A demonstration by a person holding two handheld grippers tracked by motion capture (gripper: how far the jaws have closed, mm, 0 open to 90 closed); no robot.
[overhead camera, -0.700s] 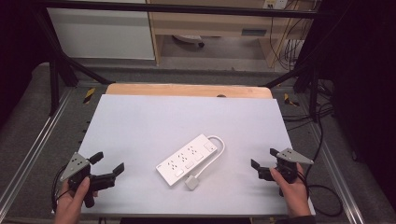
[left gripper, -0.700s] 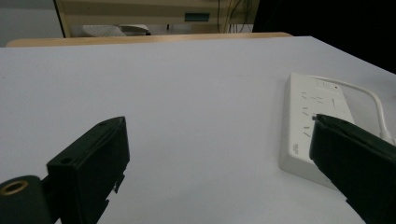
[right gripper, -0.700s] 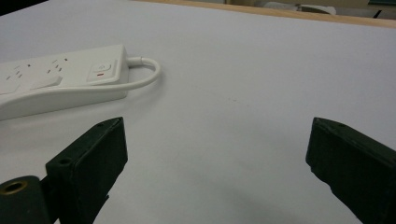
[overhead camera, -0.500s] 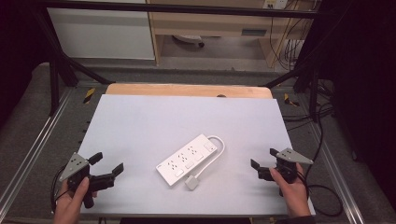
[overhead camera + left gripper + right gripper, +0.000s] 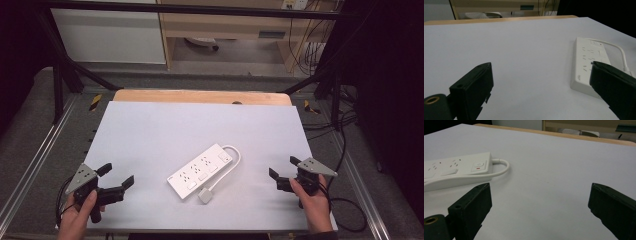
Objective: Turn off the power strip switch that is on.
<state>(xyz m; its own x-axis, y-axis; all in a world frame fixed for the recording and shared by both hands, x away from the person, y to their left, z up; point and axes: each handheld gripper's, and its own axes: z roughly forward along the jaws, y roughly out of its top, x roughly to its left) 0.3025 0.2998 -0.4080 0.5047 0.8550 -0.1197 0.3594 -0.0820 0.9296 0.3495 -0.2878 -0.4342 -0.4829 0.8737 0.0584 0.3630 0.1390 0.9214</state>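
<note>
A white power strip [image 5: 200,170] lies slantwise in the middle of the white table [image 5: 165,130], its short cord looping back to a plug [image 5: 205,195] by its near side. At the near left corner my left gripper [image 5: 116,175] rests open and empty; the power strip [image 5: 589,62] lies ahead on the right in its own view. Near the front right edge my right gripper [image 5: 284,167] is open too, nothing between its jaws, with the power strip [image 5: 454,170] off to its left.
A wooden strip [image 5: 200,96] runs along the table's far edge. Metal rails [image 5: 35,165] flank the table on both sides. Cables [image 5: 345,205] trail off the right side near my right hand. Shelving and a cabinet stand beyond the table.
</note>
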